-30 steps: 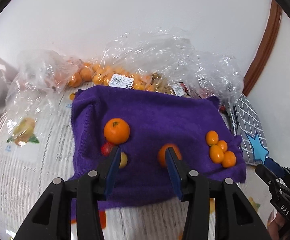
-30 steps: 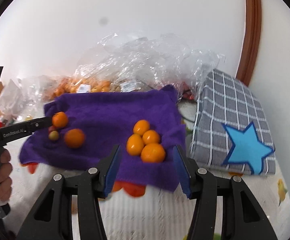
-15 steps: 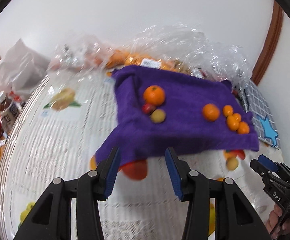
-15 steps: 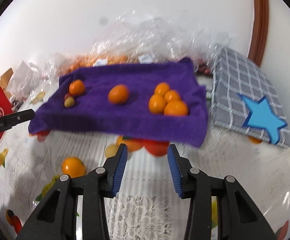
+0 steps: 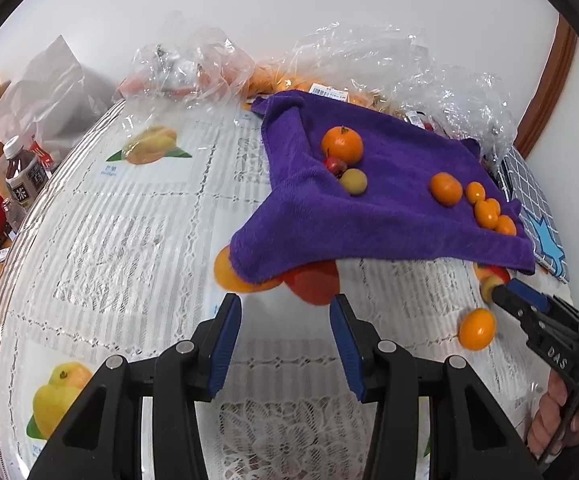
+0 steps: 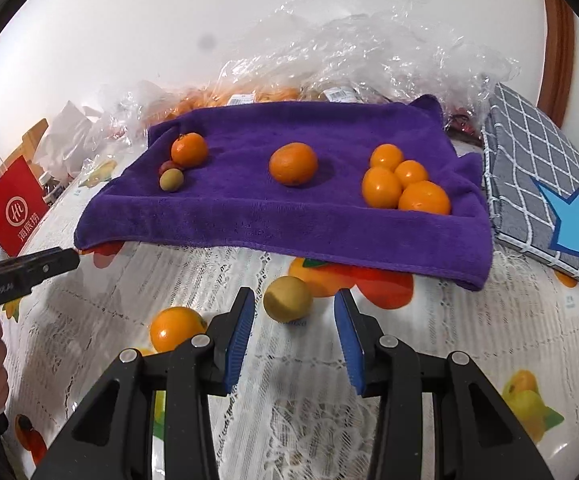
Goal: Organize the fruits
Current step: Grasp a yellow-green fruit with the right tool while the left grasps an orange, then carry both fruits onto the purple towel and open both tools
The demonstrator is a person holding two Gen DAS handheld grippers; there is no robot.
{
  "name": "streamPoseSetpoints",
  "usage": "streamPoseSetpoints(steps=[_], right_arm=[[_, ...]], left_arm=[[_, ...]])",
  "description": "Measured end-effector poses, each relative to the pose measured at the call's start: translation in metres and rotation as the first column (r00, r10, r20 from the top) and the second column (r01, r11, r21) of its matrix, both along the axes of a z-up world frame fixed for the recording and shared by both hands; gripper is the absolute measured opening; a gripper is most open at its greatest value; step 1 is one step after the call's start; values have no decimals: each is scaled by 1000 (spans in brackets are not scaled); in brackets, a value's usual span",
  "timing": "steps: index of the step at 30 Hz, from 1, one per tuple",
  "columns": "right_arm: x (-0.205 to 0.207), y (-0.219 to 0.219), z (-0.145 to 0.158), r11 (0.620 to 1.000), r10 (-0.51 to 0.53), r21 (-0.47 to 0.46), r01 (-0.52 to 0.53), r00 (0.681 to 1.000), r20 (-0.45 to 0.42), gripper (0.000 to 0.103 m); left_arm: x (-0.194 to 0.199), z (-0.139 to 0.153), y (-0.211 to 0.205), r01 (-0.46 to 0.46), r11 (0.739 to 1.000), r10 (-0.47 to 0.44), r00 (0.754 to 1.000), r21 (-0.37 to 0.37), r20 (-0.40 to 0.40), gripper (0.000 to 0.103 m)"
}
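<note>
Lace tablecloth (image 6: 429, 344), yellowish fruit (image 6: 287, 298) just ahead of right gripper (image 6: 294, 314) — jaws spread, untouching.

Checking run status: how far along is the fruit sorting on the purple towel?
Done: the purple towel holds a four-fruit cluster, a lone orange, and an orange with two small fruits. In hand: nothing; the right gripper is open around the yellowish fruit, and the left gripper is empty. Left: that fruit and the loose orange on the tablecloth.
</note>
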State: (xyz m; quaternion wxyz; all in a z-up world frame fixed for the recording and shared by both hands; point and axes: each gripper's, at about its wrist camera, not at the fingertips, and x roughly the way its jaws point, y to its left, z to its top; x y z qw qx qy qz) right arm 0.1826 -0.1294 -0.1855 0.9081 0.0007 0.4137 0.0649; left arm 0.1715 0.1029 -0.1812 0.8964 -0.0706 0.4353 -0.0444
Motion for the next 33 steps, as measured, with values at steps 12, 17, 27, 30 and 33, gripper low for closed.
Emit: streamPoseSetpoints(steps=[12,17,27,30,33], right_arm=[[3,-4,-6,1000,-19,-2,19,1000,-20,28],[-14,-22,8,998,-59,-24,59,998,15,28],[-52,-68,27,987,-129,-92,133,990,51,28],[-60,-77,27,986,-133,-92,137,990,46,28],[-68,-83,26,985,-138,-97,142,989,49,28]], left_arm=[[-4,-6,-8,29,999,-29,1000,-15,-7,44],[-10,0,-33,87,995,-87,996,-47,6,44],[-14,0,-110,249,964,-249,968,-90,12,44],[-14,0,-124,281,954,-281,960,-101,13,44],[-11,-3,-132,294,948,-295,955,-121,4,44]])
